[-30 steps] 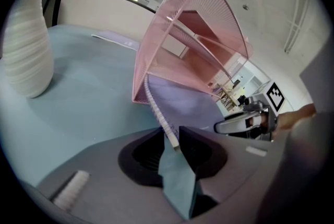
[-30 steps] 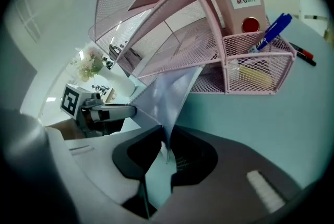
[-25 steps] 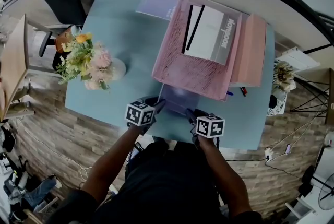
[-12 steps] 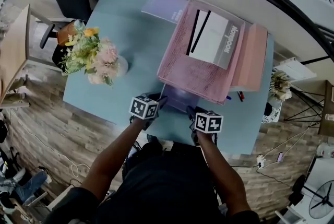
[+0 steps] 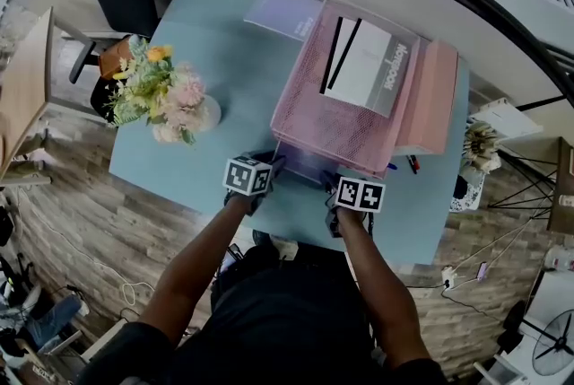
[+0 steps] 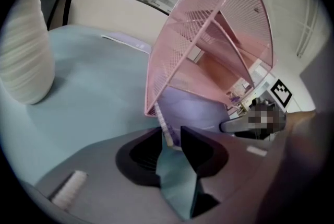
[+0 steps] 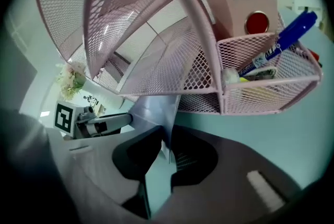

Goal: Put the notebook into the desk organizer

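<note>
Pinching the notebook [image 5: 307, 164] corner with the right gripper [image 7: 166, 145] jaws; left gripper [image 6: 172, 139] jaws just eased open around its edge.

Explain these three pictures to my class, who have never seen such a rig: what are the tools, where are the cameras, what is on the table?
A person holds a claw tool in each hand. One camera on the head looks down; one rides on each claw. On the teal table stand a pink wire-mesh desk organizer and a white vase of flowers. The right claw grips a lavender spiral notebook, part-way under the organizer. The left claw has just been opening; the notebook's corner lies loose between its jaws.
</note>
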A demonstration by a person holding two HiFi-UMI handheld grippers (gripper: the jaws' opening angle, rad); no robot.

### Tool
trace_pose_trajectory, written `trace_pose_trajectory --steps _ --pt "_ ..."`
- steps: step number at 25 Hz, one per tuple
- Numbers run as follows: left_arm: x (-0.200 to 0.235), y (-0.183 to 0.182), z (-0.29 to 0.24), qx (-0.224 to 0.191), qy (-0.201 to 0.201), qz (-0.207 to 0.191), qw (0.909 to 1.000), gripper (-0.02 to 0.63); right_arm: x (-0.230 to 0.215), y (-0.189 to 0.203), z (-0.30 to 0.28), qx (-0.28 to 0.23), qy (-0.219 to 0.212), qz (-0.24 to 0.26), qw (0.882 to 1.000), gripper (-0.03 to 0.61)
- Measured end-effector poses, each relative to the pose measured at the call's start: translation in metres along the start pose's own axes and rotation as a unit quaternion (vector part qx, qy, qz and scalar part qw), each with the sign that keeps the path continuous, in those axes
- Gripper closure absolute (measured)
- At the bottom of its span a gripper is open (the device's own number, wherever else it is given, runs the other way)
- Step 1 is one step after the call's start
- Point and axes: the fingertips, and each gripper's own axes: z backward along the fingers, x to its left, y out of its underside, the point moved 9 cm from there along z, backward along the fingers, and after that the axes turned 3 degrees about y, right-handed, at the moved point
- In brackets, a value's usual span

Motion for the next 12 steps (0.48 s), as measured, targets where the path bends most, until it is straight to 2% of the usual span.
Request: trace_pose_trajectory --steps 2,5,12 --pt "0.003 -0.002 0.000 0.000 -0.007 -0.006 1.0000 0.443 -0.004 -0.005 0.000 -0.006 0.002 -0.009 1.000 0.523" --pt "0.003 -0.002 -0.002 0.006 0.003 -0.006 1.0000 0.456 -0.009 -0.012 0.001 -0.014 0.002 -0.014 1.000 0.522" --pt "-0.014 0.005 -0.017 0.029 0.026 -0.021 0.9990 0.456 -0.010 -0.021 -0.005 -0.020 0.034 0.008 0.999 0.517"
